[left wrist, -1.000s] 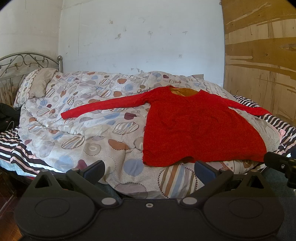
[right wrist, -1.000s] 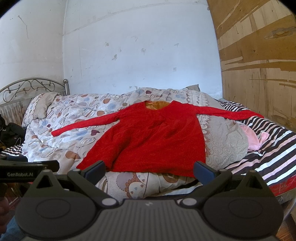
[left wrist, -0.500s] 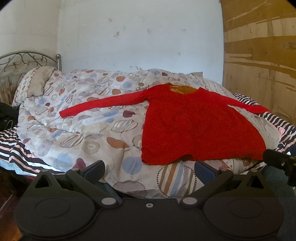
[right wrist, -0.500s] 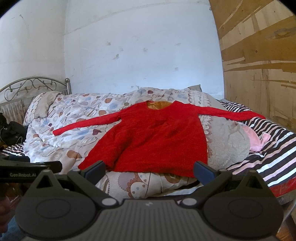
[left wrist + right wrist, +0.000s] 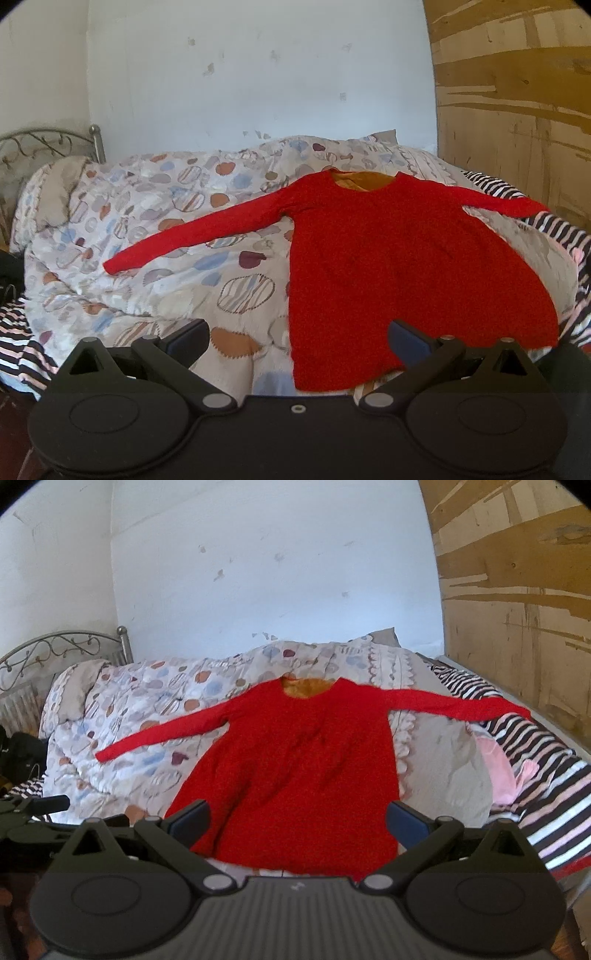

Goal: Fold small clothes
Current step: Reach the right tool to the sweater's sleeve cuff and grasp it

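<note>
A red long-sleeved top (image 5: pixel 399 258) lies flat on the bed, sleeves spread wide, neck toward the wall, with an orange lining at the collar; it also shows in the right wrist view (image 5: pixel 306 771). My left gripper (image 5: pixel 299 339) is open and empty, just short of the hem's left corner. My right gripper (image 5: pixel 299 819) is open and empty, over the hem's near edge. The left gripper's body (image 5: pixel 33 808) shows at the left edge of the right wrist view.
The top rests on a patterned quilt (image 5: pixel 184 258) over a striped sheet (image 5: pixel 554 775). A pink cloth (image 5: pixel 502 771) lies right of the top. A metal headboard (image 5: pixel 55 650) and pillow (image 5: pixel 59 192) stand at the left, a wooden panel (image 5: pixel 517 110) at the right.
Both grippers have moved forward toward the bed; the top looks larger and its hem is now at the fingertips. Both jaws stay open.
</note>
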`<state>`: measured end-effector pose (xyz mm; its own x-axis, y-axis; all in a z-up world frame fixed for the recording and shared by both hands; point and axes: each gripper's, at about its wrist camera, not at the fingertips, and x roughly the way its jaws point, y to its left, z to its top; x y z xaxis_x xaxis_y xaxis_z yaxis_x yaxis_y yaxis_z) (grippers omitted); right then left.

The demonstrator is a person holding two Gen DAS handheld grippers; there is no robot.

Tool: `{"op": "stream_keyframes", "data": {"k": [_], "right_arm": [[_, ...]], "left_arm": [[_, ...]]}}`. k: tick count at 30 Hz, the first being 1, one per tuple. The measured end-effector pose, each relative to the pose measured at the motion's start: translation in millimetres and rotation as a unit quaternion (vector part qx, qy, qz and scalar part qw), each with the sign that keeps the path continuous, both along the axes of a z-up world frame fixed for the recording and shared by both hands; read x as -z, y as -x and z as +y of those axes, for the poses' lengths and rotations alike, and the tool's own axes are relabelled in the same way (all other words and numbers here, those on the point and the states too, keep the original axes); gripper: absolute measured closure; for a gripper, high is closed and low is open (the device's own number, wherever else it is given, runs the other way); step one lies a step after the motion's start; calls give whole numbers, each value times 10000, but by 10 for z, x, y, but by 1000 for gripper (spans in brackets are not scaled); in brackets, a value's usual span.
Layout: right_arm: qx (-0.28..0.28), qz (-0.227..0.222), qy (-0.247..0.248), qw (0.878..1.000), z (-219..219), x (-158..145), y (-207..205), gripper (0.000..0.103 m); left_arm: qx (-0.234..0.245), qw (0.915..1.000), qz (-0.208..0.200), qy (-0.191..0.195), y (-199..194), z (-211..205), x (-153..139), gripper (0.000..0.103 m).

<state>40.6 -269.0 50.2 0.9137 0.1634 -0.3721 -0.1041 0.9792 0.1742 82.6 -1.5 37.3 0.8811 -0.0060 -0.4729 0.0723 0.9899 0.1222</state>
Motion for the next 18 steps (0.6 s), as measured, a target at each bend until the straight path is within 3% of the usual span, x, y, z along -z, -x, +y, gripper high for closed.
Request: {"op": "stream_keyframes", "data": {"k": [7, 18], "right_arm": [[25, -282, -26, 9996, -164, -249, -134, 0], [549, -182, -33, 9983, -420, -412, -755, 0]], "left_arm": [[-113, 9996, 68, -251, -409, 83, -113, 1], [-142, 9994, 138, -280, -1146, 104, -254, 1]]}}
